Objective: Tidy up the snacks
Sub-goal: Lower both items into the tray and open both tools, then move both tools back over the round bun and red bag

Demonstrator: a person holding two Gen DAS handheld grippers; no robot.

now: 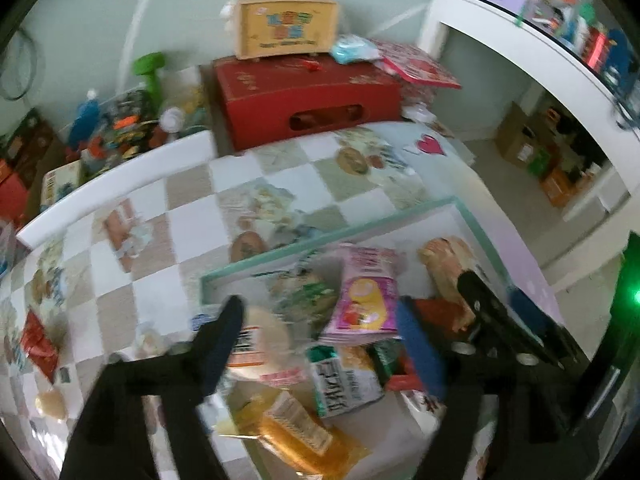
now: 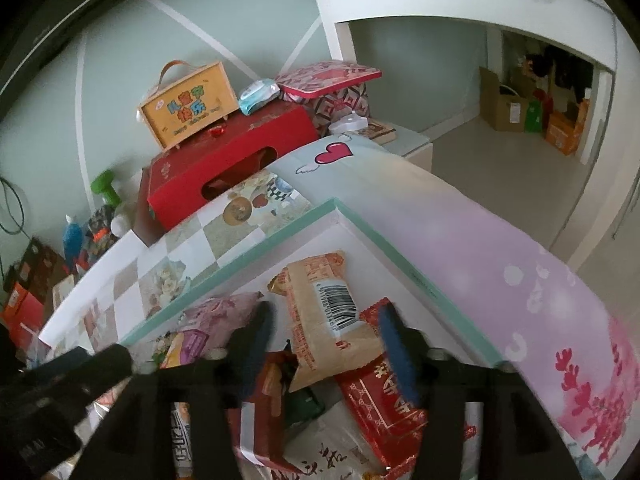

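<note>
- We see a counter (image 2: 188, 240) under a checked floral cloth, against a pale green wall; a red box (image 2: 224, 160) sits at its back.
- In the teal-rimmed box (image 2: 248, 252) lies a tan snack pack (image 2: 320, 312), its long axis running toward the far corner.
- Our left gripper (image 1: 320, 340) and right gripper (image 2: 328, 344) are spread, pinching nothing.

Table under a checkered, food-print tablecloth (image 1: 188, 216), holding a snack box and gift boxes.

A mint-rimmed white box (image 2: 296, 226) filled with snack packets rests on the cloth at 5 o'clock. A red gift box (image 1: 308, 104) sits at 12 o'clock against the wall. A small red packet (image 1: 38, 344) lies at 9 o'clock.
</note>
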